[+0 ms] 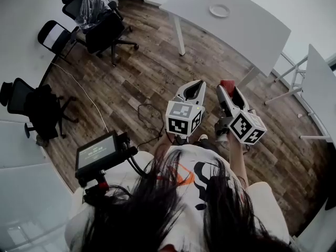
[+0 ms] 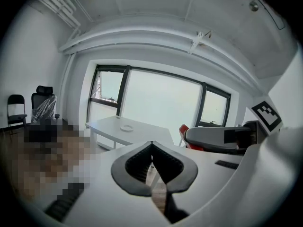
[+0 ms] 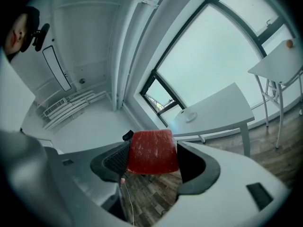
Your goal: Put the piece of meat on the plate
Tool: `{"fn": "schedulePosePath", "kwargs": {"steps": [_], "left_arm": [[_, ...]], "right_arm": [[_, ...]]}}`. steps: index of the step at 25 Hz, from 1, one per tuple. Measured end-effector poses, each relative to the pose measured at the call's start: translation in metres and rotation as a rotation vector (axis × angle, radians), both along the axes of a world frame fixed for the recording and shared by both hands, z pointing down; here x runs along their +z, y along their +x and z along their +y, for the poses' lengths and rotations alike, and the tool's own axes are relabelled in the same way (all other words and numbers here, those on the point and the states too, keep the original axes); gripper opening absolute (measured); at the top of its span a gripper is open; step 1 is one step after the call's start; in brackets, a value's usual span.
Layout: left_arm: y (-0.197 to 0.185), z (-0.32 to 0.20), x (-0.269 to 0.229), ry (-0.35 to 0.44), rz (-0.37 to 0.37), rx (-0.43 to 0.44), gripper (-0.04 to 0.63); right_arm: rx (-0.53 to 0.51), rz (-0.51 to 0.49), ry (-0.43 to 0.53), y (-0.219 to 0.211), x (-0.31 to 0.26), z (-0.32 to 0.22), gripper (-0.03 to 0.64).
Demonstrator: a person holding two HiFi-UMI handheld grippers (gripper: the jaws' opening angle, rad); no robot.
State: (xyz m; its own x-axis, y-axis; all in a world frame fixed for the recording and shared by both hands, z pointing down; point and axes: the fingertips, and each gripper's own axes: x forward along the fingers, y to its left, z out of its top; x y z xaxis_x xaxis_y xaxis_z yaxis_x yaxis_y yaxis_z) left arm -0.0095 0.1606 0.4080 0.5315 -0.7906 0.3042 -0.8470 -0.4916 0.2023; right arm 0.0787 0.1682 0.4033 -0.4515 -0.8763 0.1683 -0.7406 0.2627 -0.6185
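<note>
A red piece of meat [image 3: 152, 151] sits between the jaws of my right gripper [image 3: 154, 158], which is shut on it and held over the wood floor. From the head view the meat [image 1: 227, 84] shows at the tip of the right gripper [image 1: 228, 88]. Beside it on the left, my left gripper [image 1: 198, 84] is shut and empty, its fingertips touching [image 2: 152, 145]. The white plate [image 1: 219, 10] lies on the white table [image 1: 252, 30] well ahead of both grippers. The same plate shows small and far in the left gripper view [image 2: 126, 127] and the right gripper view [image 3: 190, 116].
Black office chairs [image 1: 102, 22] stand at the upper left and another chair [image 1: 37, 109] at the left. A second white table [image 1: 321, 88] is on the right. A cable [image 1: 149, 117] lies on the floor. A screen device [image 1: 97, 152] hangs by the person's waist.
</note>
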Motion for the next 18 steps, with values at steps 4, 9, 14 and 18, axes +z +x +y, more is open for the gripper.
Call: {"fn": "schedulePosePath", "kwargs": {"steps": [4,9,14,18], "left_arm": [[0.000,0.001,0.000,-0.002,-0.002,0.000,0.006],[0.010,-0.004,0.003,-0.005,-0.012,0.000,0.006],[0.032,-0.007,0.008,-0.005,-0.021,-0.010,0.006],[0.042,-0.025,0.014,-0.003,-0.022,-0.030,0.006]], "right_arm": [[0.000,0.007,-0.005,0.000,0.001,0.001,0.314],[-0.008,-0.003,-0.019,0.006,0.006,-0.006,0.314],[-0.027,-0.004,-0.013,0.026,0.011,-0.010,0.314],[-0.044,-0.006,-0.021,0.036,0.019,-0.027,0.314]]}}
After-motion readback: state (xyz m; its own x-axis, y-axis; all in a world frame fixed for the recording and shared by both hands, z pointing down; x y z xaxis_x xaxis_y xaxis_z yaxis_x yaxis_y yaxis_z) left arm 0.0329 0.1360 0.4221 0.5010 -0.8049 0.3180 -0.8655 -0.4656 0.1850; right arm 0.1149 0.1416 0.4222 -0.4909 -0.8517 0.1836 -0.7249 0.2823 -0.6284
